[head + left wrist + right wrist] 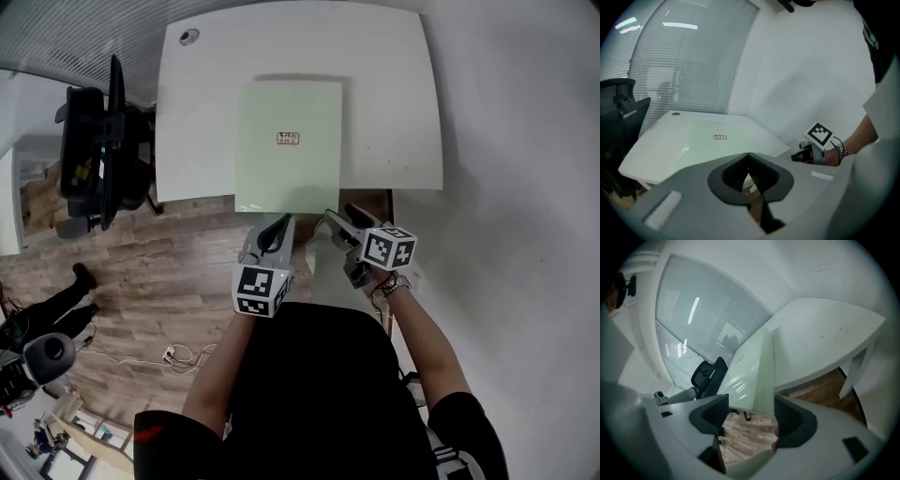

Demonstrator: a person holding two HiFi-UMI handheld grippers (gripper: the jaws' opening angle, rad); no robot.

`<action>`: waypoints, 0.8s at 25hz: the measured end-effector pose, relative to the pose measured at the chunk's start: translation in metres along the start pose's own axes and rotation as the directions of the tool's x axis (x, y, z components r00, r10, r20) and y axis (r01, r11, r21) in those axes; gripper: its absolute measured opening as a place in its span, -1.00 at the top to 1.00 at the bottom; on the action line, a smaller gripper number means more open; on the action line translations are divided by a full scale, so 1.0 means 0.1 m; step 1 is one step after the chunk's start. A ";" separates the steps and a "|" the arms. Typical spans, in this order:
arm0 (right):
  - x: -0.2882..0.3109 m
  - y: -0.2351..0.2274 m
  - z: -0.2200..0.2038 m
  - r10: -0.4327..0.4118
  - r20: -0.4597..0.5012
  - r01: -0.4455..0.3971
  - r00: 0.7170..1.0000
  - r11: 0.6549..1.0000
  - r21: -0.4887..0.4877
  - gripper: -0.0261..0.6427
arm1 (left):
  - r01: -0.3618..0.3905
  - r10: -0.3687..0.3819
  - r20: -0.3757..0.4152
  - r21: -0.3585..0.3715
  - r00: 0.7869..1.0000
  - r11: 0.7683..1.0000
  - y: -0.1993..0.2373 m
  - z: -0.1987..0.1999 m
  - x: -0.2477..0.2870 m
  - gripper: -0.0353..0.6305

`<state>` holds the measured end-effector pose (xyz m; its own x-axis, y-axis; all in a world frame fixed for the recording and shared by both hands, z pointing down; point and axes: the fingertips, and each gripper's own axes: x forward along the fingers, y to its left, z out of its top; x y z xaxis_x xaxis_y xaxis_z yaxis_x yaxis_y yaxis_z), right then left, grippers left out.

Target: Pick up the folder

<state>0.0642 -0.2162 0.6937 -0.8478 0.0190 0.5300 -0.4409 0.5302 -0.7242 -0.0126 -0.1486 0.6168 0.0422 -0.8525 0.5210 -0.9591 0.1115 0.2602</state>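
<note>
Pale green folder (289,145) lying at the desk's (394,94) near edge.
The left tool (278,226) is closed and empty; the right tool (342,217) gapes wide, facing the folder's overhanging near edge.

- The top (309,375) was black and short-sleeved, with a red mark (150,431) on the left sleeve and white stripes (452,459) on the right.
- A bracelet (394,284) was worn at the right wrist.
- The left gripper (277,228) and right gripper (337,217) were grey, with black-and-white marker cubes.
</note>
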 end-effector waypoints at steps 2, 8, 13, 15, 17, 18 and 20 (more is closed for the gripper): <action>0.04 -0.07 -0.05 0.049 -0.033 -0.047 0.998 0.998 0.044 0.09 | -0.030 0.030 0.024 -0.010 0.999 0.999 -0.06 0.08 -0.03 0.88; 0.21 -0.17 -0.12 0.199 -0.076 -0.180 0.977 0.961 0.211 0.06 | -0.096 0.099 0.055 -0.048 0.994 0.994 -0.16 0.13 -0.09 0.88; 0.38 -0.19 -0.13 0.282 -0.098 -0.247 0.954 0.931 0.269 0.05 | -0.147 0.148 0.061 -0.031 0.987 0.989 -0.17 0.16 -0.13 0.88; 0.42 -0.17 -0.13 0.327 -0.101 -0.285 0.940 0.911 0.298 0.05 | -0.161 0.162 0.062 -0.028 0.985 0.987 -0.16 0.18 -0.15 0.88; 0.46 -0.12 -0.13 0.382 -0.095 -0.335 0.919 0.886 0.320 0.05 | -0.176 0.178 0.061 -0.028 0.982 0.984 -0.14 0.19 -0.18 0.88; 0.48 -0.08 -0.11 0.414 -0.089 -0.368 0.906 0.872 0.322 0.05 | -0.186 0.188 0.060 -0.027 0.980 0.982 -0.13 0.19 -0.20 0.88; 0.53 -0.03 -0.08 0.464 -0.081 -0.414 0.882 0.847 0.334 0.05 | -0.203 0.204 0.058 -0.028 0.977 0.979 -0.11 0.19 -0.21 0.88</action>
<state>0.0234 -0.2099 0.7276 -0.9284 0.3316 0.1675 -0.1204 0.1579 -0.9801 -0.0083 -0.1413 0.5875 -0.1707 -0.8399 0.5151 -0.9395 0.2963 0.1717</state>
